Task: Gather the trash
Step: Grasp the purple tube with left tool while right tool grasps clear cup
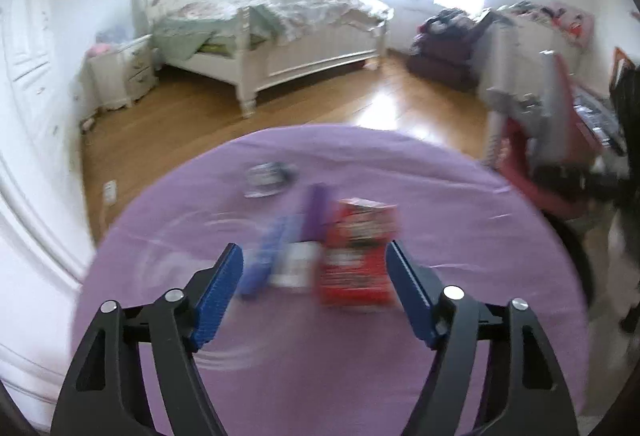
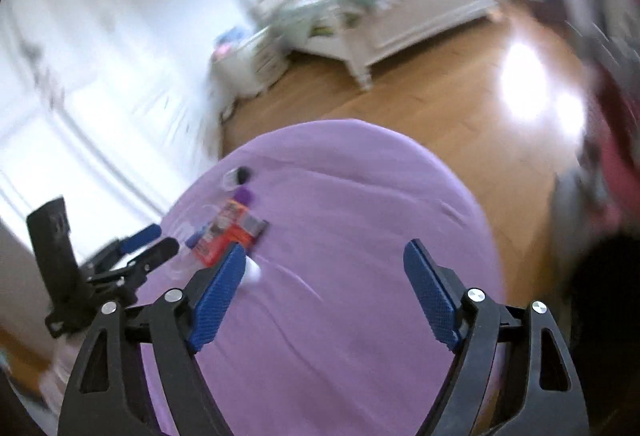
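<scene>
While both jaws are gaping wide and holding nothing, the left gripper is hovering over the red carton lying mid-frame on the purple table, seemingly light, crushable, best pinched across its sides.

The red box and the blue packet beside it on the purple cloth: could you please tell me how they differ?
The red box is bulky and blocky, with busy printing on its faces; the blue packet is slim, elongated and plainer. The red box sits close to one finger of the open left gripper, while the blue packet lies nearer the other. Both rest on the purple cloth, blurred by motion, neither gripped.
</scene>
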Action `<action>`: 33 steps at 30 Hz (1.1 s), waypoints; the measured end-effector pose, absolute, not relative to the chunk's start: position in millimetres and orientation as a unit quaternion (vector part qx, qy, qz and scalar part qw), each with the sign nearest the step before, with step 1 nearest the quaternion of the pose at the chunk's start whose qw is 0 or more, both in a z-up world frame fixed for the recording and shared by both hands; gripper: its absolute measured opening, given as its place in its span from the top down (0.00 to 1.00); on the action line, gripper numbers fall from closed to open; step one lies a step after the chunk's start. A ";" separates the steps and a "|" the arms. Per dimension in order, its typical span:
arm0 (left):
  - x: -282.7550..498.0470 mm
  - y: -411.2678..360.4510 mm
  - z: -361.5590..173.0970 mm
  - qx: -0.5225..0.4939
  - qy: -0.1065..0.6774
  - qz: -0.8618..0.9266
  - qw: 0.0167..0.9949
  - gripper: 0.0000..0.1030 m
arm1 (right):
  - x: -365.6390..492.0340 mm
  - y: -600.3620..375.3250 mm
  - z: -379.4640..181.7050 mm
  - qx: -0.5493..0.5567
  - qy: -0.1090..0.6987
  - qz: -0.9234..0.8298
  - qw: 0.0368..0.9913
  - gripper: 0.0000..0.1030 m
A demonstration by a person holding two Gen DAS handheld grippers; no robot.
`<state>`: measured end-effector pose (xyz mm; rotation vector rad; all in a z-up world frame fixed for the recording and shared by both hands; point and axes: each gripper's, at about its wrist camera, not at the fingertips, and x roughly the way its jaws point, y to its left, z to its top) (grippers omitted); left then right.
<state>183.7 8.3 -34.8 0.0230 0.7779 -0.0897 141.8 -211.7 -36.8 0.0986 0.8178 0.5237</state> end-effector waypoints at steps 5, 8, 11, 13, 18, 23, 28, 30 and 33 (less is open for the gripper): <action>206.1 36.4 -60.2 0.038 0.414 -0.051 0.908 0.50 | 205.7 -73.3 -40.0 -0.092 0.405 0.316 0.853 0.22; 213.5 42.2 -70.6 0.048 0.429 -0.062 0.900 0.51 | 232.7 -5.4 -61.2 -0.204 0.404 0.321 0.832 0.22; 213.7 48.9 -76.6 0.053 0.431 -0.078 0.897 0.51 | 252.5 34.6 -87.2 -0.281 0.399 0.316 0.814 0.26; 215.2 50.0 -79.6 0.051 0.433 -0.086 0.896 0.51 | 263.0 53.6 -102.4 -0.326 0.400 0.319 0.795 0.31; 220.2 50.5 -84.4 0.055 0.436 -0.092 0.894 0.51 | 272.8 66.8 -122.8 -0.370 0.394 0.342 0.768 0.47; 225.5 45.6 -83.6 0.070 0.434 -0.076 0.895 0.72 | 296.5 51.3 -122.2 -0.290 0.446 0.350 0.771 0.54; 223.3 67.7 -80.4 0.033 0.432 -0.034 0.901 0.87 | 305.0 22.2 -116.6 -0.226 0.468 0.315 0.794 0.55; 212.6 72.8 -78.3 0.003 0.429 -0.047 0.902 0.87 | 308.1 -5.1 -110.4 -0.176 0.478 0.301 0.806 0.55; 190.6 74.5 -73.8 -0.033 0.417 -0.057 0.906 0.87 | 302.1 -52.1 -97.9 -0.088 0.486 0.295 0.818 0.55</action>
